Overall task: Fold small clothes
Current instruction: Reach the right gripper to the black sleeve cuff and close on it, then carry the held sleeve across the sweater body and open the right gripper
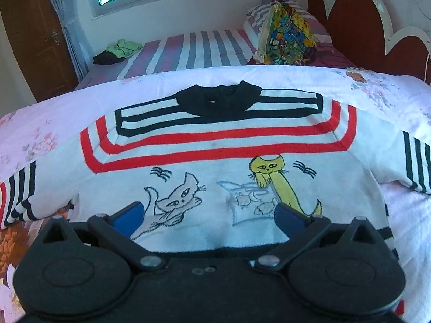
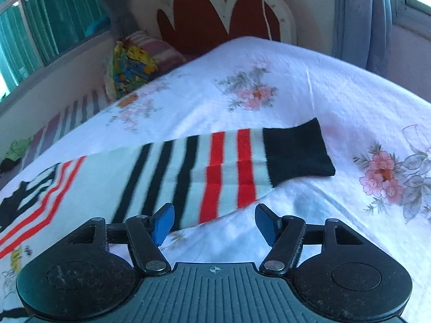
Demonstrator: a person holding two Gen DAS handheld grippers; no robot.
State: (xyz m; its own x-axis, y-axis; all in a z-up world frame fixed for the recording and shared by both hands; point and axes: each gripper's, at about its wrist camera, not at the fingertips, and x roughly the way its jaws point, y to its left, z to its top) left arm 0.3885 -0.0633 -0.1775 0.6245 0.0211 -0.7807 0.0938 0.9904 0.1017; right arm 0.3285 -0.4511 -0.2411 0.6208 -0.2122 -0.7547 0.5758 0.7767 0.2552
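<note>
A small white sweater with red and black stripes, a black collar and cat drawings lies flat, front up, on a floral blanket. My left gripper is open and empty over the sweater's lower hem. In the right wrist view the sweater's right sleeve stretches out with a black cuff. My right gripper is open and empty, just below the sleeve's lower edge, above the blanket.
A striped bed lies beyond with a colourful bag, a striped pillow and a green and black clothes pile. A red headboard stands behind. A wooden door is at the left.
</note>
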